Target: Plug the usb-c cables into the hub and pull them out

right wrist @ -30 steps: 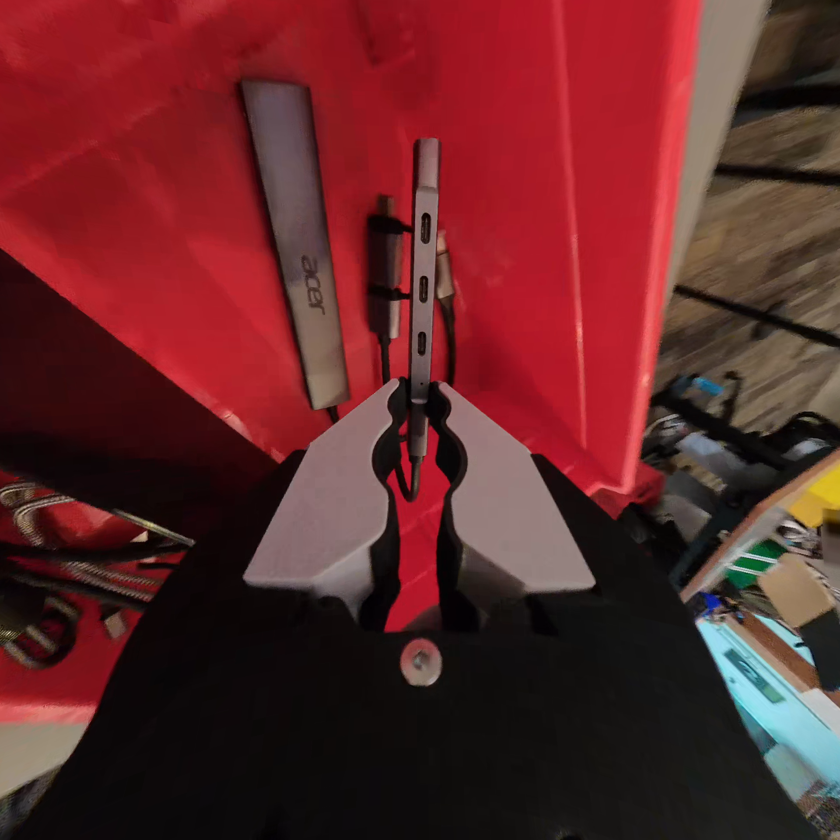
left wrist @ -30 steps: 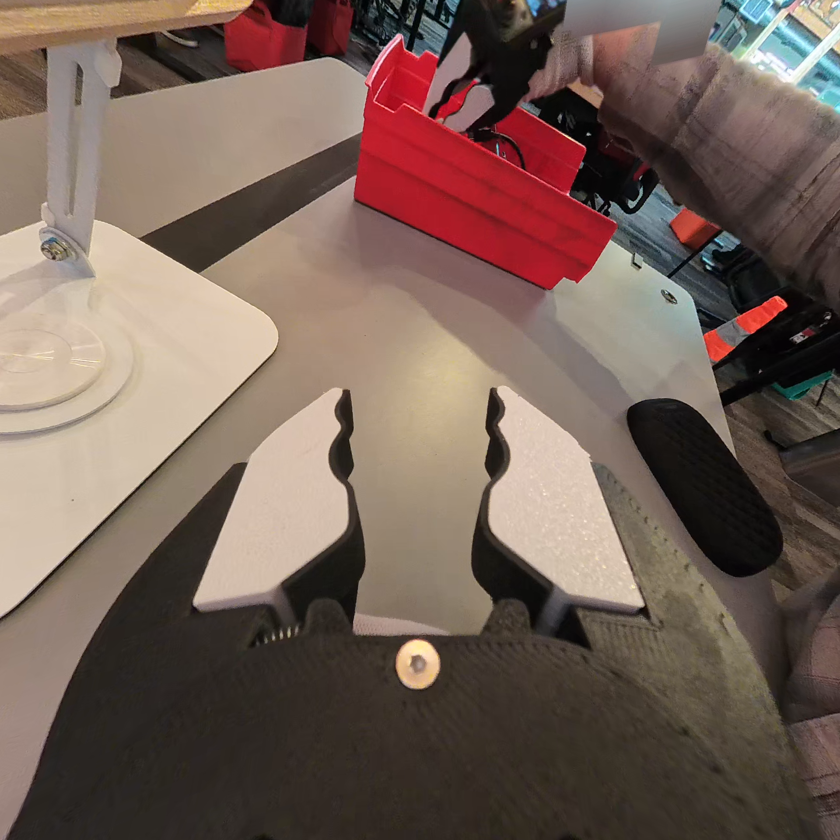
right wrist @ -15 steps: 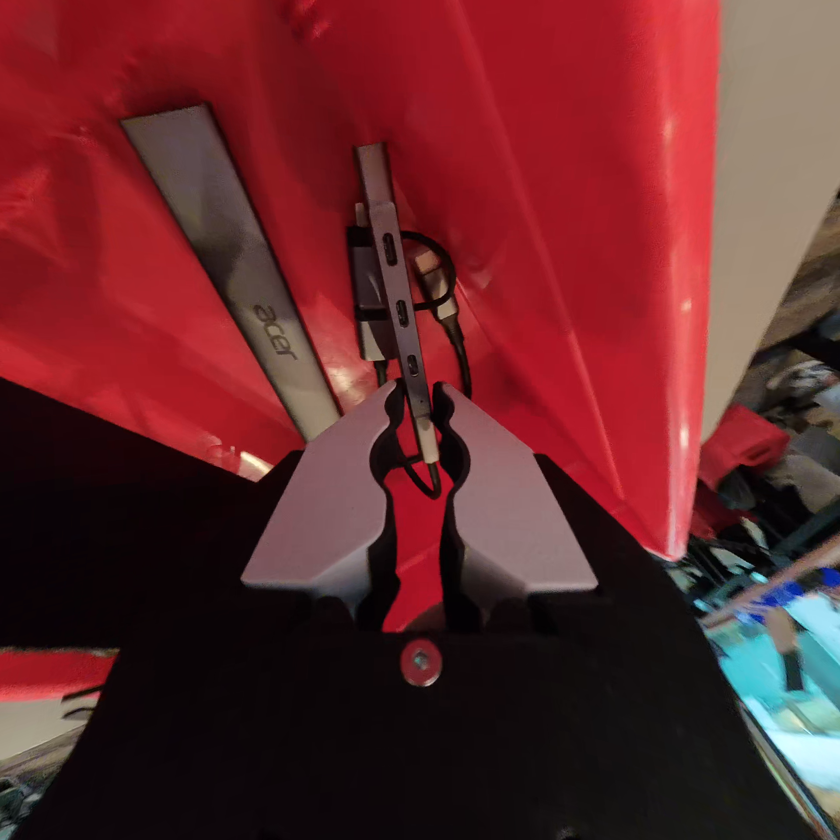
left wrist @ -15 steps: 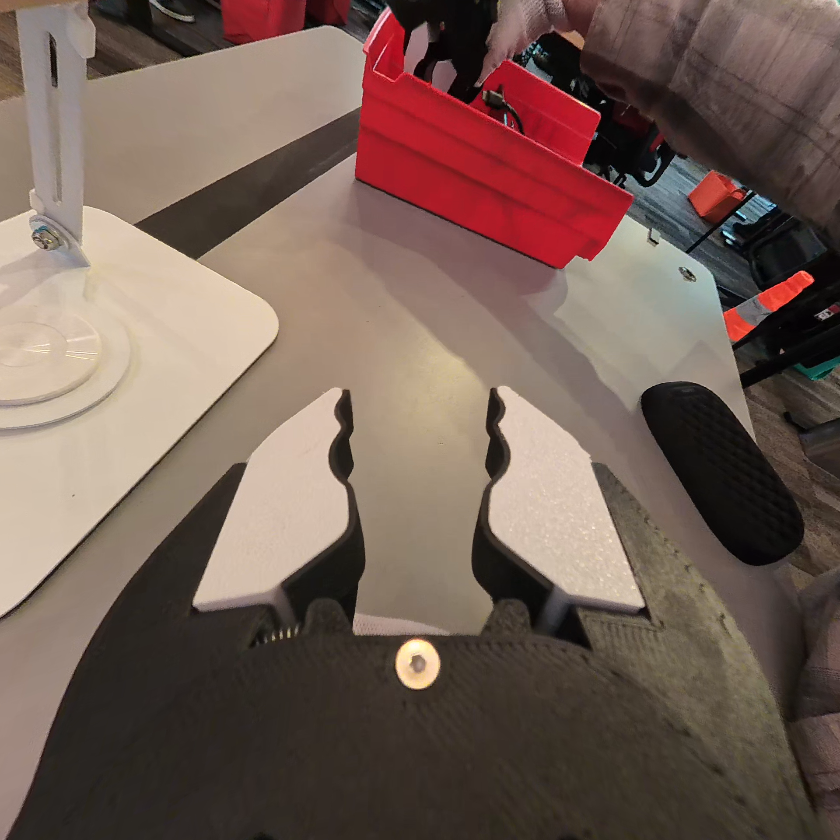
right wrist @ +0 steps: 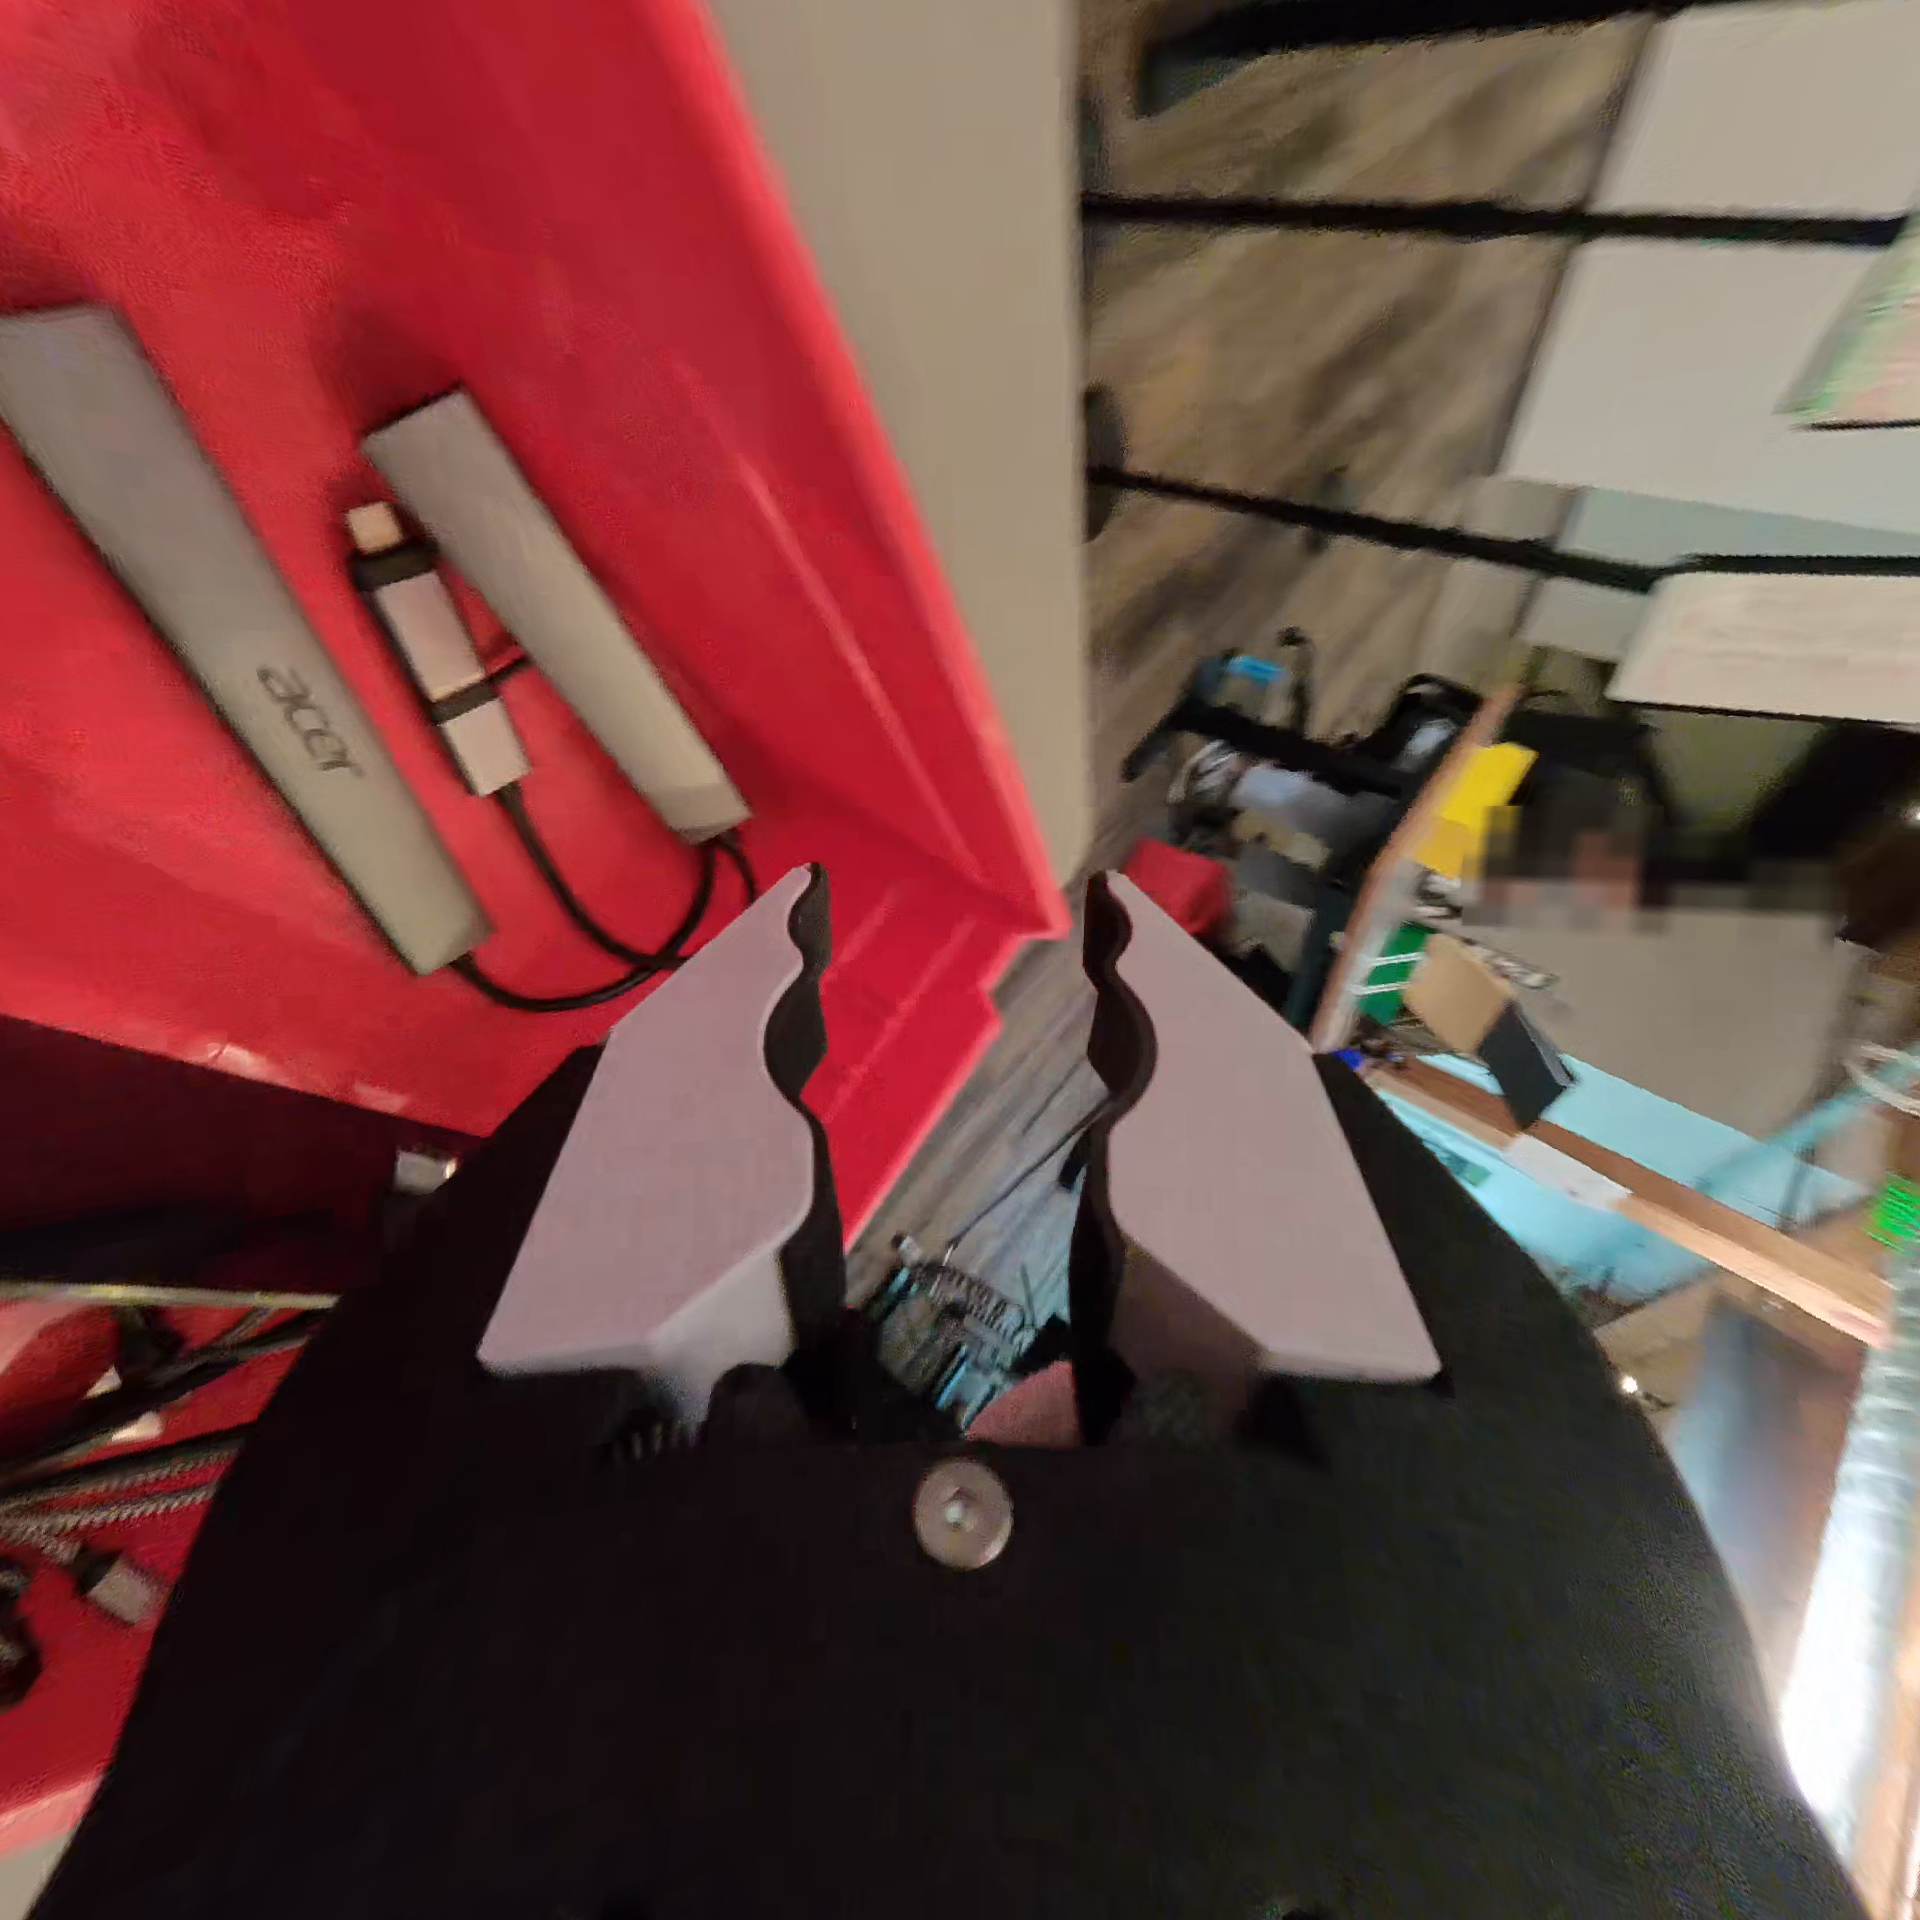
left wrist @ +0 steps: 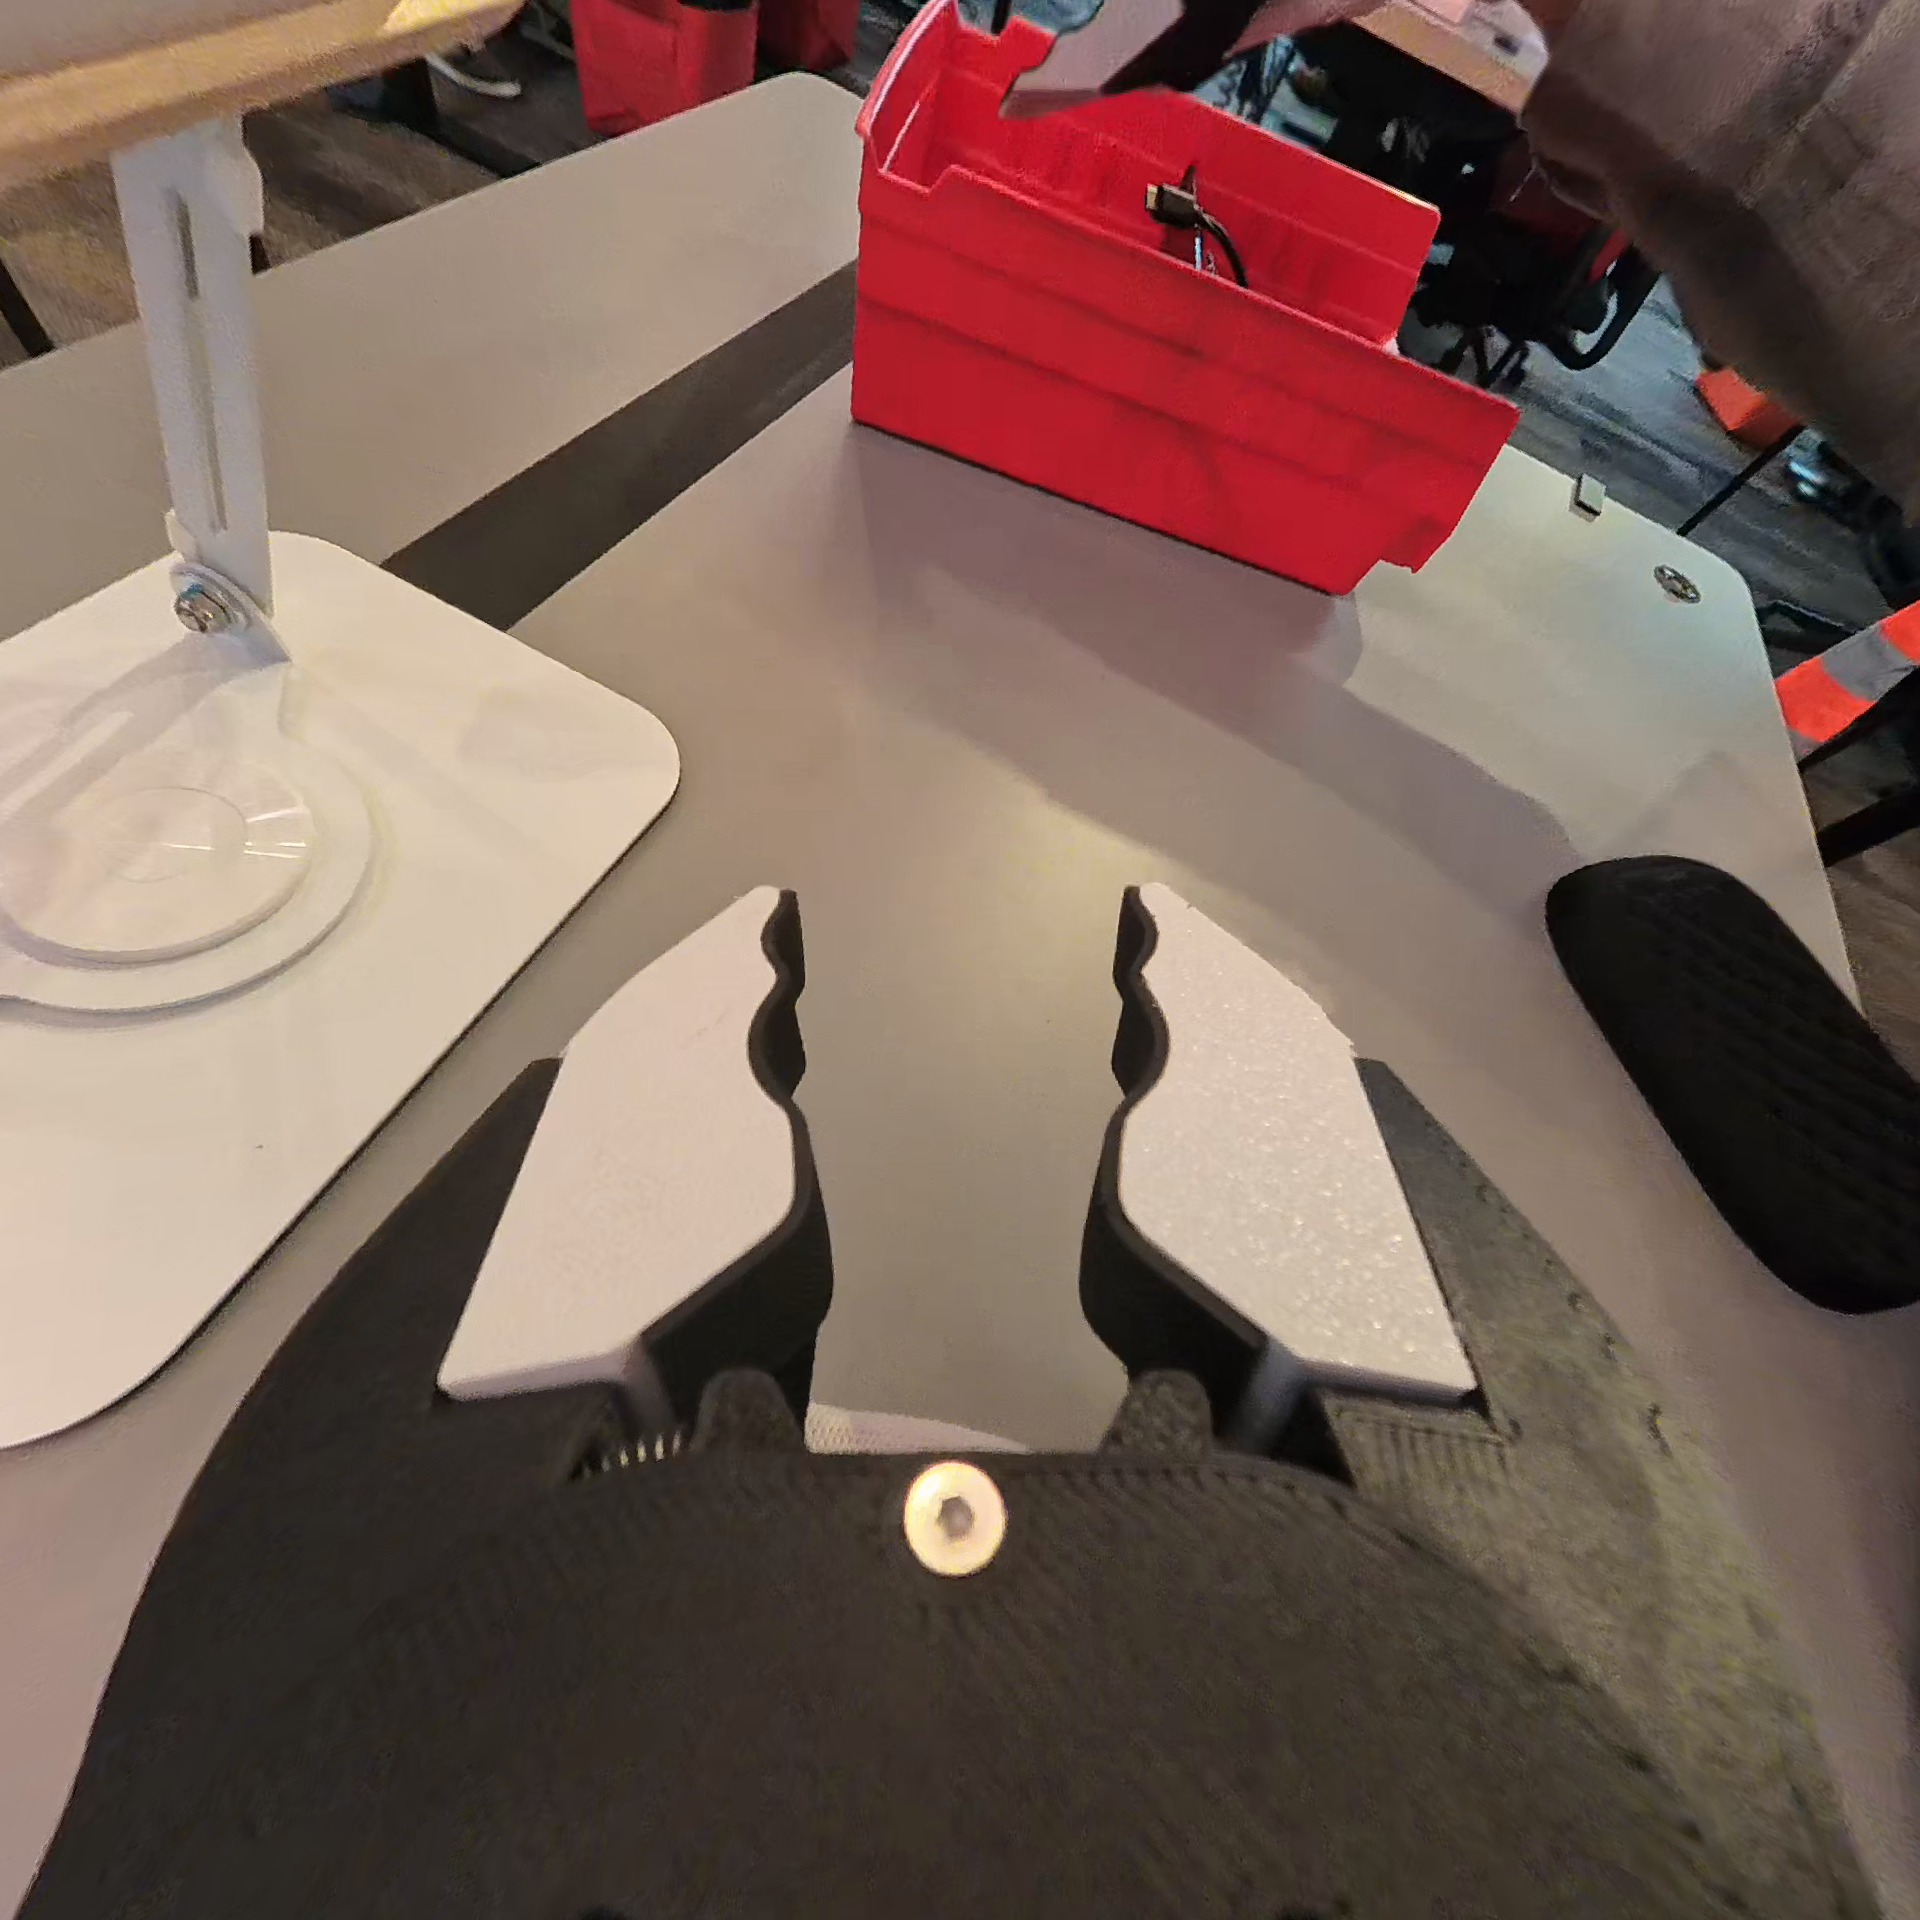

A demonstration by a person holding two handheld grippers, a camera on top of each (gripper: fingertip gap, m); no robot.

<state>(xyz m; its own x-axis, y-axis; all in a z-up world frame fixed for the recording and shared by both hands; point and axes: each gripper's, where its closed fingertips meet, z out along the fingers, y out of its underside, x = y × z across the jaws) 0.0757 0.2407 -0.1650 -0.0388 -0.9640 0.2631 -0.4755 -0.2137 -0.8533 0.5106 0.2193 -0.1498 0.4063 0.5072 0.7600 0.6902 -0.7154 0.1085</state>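
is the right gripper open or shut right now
Open. The right gripper has its jaws apart with nothing between them; the hub lies in the red bin.

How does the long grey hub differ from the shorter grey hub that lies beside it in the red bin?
The long grey hub is longer and wider than the shorter grey hub. The long one bears printed writing on its top face; the shorter one's top is plain. The long one lies farther from the red bin's side wall, and a small adapter lies between them. Both are flat grey bars lying roughly parallel on the bin floor, each with a black cable at its near end.

left gripper (left wrist: 961, 997): black textured body | white wavy-edged fingers (left wrist: 665, 1143) | silver hex screw (left wrist: 954, 1520)
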